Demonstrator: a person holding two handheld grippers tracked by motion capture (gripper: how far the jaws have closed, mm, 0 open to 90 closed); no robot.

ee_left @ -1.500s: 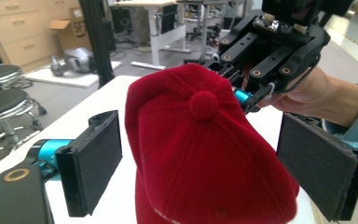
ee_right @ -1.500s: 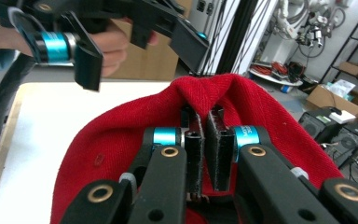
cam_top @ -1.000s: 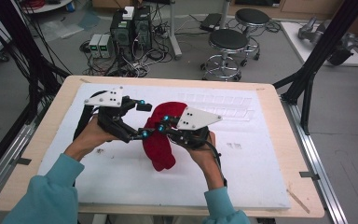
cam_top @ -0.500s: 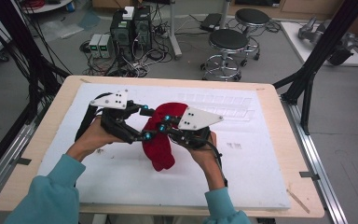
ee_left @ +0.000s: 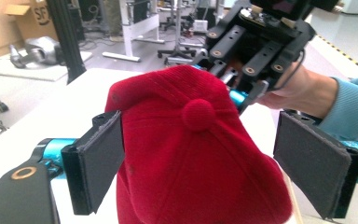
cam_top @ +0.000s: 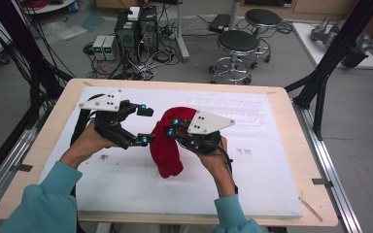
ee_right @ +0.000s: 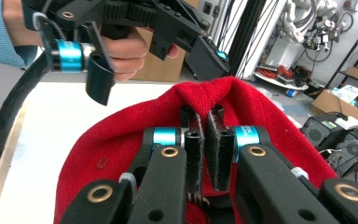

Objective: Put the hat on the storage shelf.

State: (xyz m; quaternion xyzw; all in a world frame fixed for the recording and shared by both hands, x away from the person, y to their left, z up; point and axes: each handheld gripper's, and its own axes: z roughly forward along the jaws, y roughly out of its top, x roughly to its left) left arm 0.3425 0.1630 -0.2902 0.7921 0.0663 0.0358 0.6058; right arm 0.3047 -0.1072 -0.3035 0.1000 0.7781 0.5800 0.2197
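Grey floor, two black stools (cam_top: 245, 46), computer towers (cam_top: 136, 29), tangled cables, cardboard boxes (ee_left: 9, 23)

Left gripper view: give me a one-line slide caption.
Open left gripper straddles a red cap while the right gripper pinches its far side.

Cap (cam_top: 167, 145) near the middle of the desk (cam_top: 281, 194), on the sheet (cam_top: 126, 184) covering most of its top. Left gripper (cam_top: 144, 125) just left of the cap, right gripper (cam_top: 172, 127) on its right side, touching it. Behind the desk, on the floor: two stools (cam_top: 240, 46) to the right, computer boxes (cam_top: 135, 29) to the left.
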